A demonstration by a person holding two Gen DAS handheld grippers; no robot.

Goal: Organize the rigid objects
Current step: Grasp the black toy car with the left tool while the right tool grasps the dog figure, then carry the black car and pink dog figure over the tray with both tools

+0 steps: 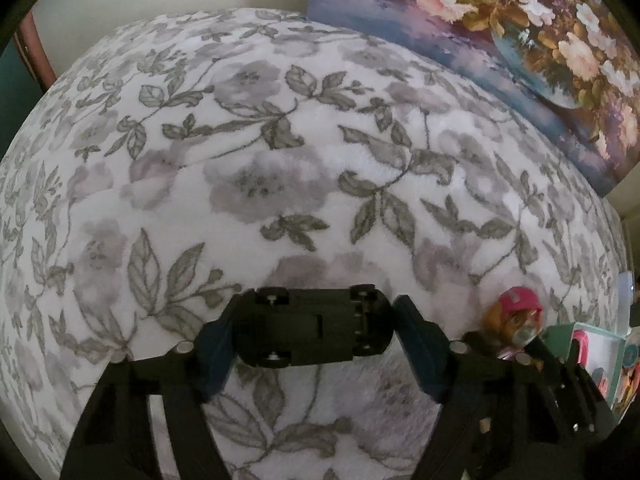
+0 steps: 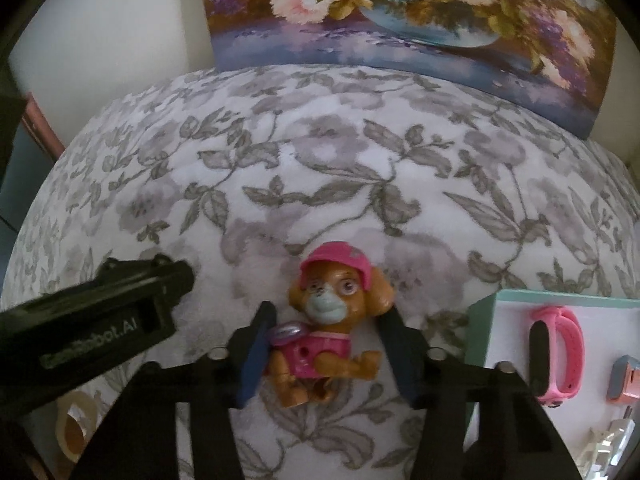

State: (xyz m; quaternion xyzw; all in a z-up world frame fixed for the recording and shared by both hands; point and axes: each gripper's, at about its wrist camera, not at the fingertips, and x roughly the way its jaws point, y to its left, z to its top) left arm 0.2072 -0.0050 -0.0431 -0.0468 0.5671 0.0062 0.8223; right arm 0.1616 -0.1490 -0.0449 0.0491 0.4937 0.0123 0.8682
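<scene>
Black fingers of both grippers fill the near edge of each view. Biggest thing: floral blanket [image 2: 320, 168] under everything, flower painting [image 2: 400, 20] leaning at the back. Teal-rimmed box [image 2: 486, 320] sits right of the right gripper, a pink wristband [image 2: 560, 356] already inside. Left gripper [image 1: 312, 332] is clamped end to end on a black toy car [image 1: 312, 332], underside toward the camera, held over the blanket. Right gripper [image 2: 320, 344] is closed on a dog figure [image 2: 328, 320] with a pink cap, pads at its sides, slightly tilted. Likely step: carry the toys to the box. Keep the squeeze steady, lift clear of the rim, lower before releasing, one hand at a time.
</scene>
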